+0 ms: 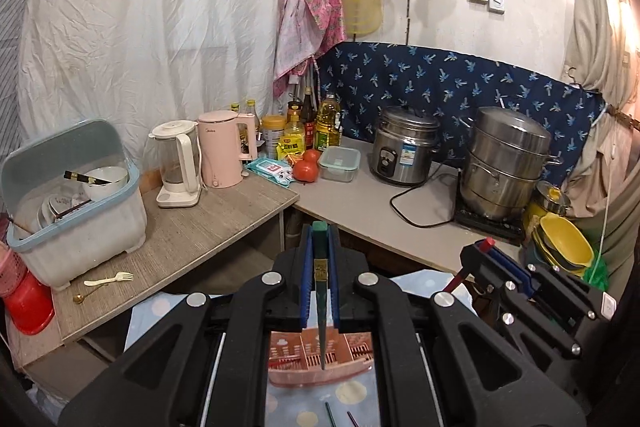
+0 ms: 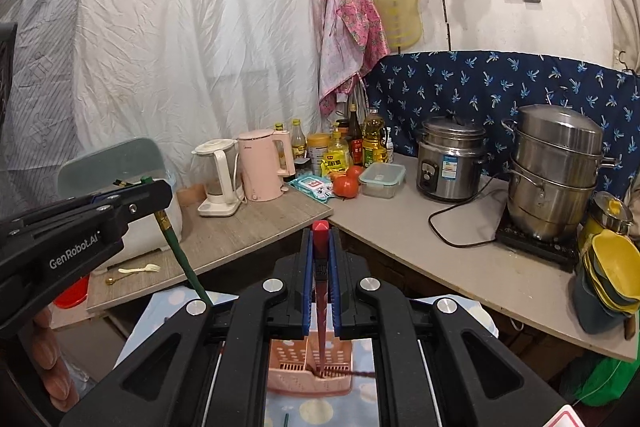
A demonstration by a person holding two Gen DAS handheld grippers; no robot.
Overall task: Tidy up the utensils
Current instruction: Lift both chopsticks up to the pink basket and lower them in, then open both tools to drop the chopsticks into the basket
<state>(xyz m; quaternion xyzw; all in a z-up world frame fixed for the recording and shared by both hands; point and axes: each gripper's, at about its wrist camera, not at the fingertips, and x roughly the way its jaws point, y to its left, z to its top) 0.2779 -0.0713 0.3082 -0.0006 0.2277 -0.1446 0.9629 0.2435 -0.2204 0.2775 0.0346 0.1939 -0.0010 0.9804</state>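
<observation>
- Left hand-held gripper (image 1: 320,227) is clamped on a dark-green chopstick (image 1: 321,291); right hand-held gripper (image 2: 320,227) on a red chopstick (image 2: 320,287).
- Both tips hang above the pink slotted plastic basket (image 2: 308,371); a tilted stick could miss its compartment or slip out.

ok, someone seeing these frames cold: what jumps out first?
Each tool is shut on a chopstick: the left tool holds a green chopstick, the right tool a red chopstick, both tips hanging over a pink basket on the dotted cloth below. Behind them, the big steel steamer pot on the right counter and the white sheet hung at the back catch the eye.
</observation>
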